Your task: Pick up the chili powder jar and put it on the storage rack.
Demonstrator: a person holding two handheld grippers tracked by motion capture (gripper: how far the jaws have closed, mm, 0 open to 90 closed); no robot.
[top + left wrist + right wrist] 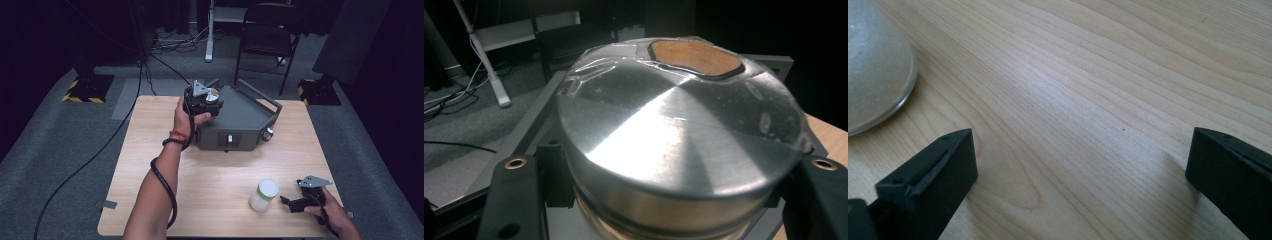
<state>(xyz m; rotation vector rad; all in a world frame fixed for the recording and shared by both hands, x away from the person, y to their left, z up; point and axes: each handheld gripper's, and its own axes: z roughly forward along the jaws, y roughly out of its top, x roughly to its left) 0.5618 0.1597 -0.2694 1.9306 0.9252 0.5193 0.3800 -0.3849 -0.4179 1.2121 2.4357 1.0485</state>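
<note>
My left gripper [207, 98] is held over the left top corner of a dark grey metal box [240, 120] at the back of the table. Its jaws are shut on a round shiny metal can [213, 94]. In the left gripper view the can [674, 135] sits between the two black fingers [516, 200], its top showing a brown patch under clear film; the box's frame [524, 135] lies beneath. My right gripper [292, 202] rests open near the front right of the table, just right of a pale jar with a white lid [264, 195]. In the right gripper view my right gripper [1078, 160] is open over bare wood, the jar [873, 65] at far left.
The wooden table [200, 175] has bare room at its middle and left. A black cable [165, 185] trails along the left forearm. Beyond the table are a folding chair [267, 30], floor cables [175, 42] and two stands with yellow-black striped bases [87, 90].
</note>
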